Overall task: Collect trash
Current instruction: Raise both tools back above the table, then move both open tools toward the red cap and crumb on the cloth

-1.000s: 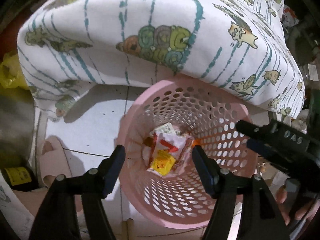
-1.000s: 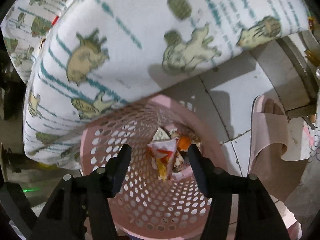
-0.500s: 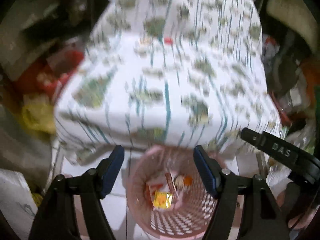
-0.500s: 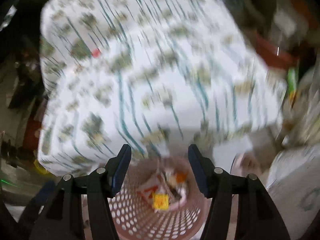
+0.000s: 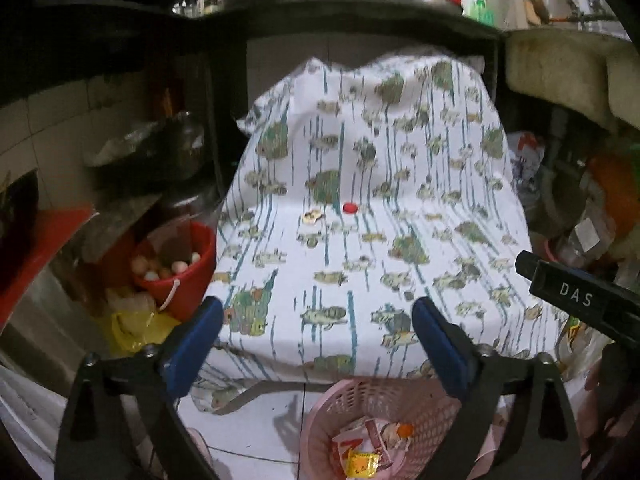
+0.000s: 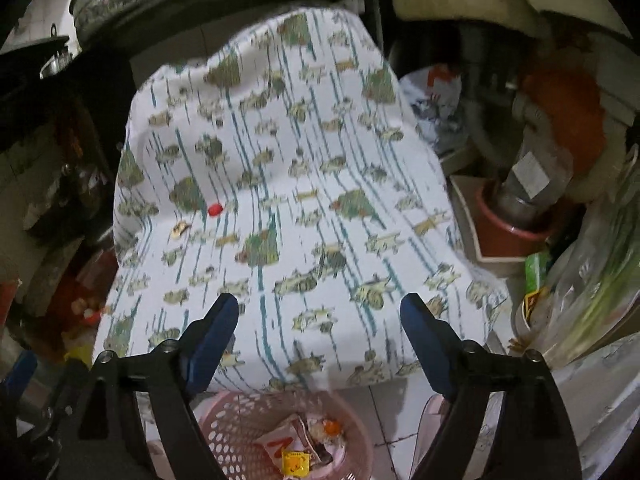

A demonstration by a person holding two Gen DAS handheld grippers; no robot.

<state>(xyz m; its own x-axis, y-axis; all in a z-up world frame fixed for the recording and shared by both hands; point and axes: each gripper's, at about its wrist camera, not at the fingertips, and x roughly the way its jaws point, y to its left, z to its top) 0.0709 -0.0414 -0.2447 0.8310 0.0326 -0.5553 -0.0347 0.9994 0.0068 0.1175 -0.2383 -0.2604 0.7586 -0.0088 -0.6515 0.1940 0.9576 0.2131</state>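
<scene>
A pink perforated basket [image 5: 416,404] [image 6: 224,412] stands on the floor below the table's front edge, holding wrappers [image 5: 360,456] [image 6: 296,452]. On the patterned tablecloth [image 5: 360,260] [image 6: 280,200] lie a small red cap [image 5: 350,208] [image 6: 215,210] and a small pale scrap [image 5: 313,215] [image 6: 180,229]. My left gripper [image 5: 318,332] is open and empty above the table's front edge. My right gripper [image 6: 320,328] is open and empty at about the same height; it also shows at the right of the left wrist view [image 5: 576,292].
A red bucket [image 5: 180,264] with eggs and a yellow bag [image 5: 136,328] sit left of the table. A metal canister in a brown pot [image 6: 520,200], bags and greens [image 6: 592,280] crowd the right. Dark shelves [image 5: 120,8] lie behind.
Both grippers have lifted from over the basket and tilted up, so the tabletop now fills the views. The wrappers stay in the basket.
</scene>
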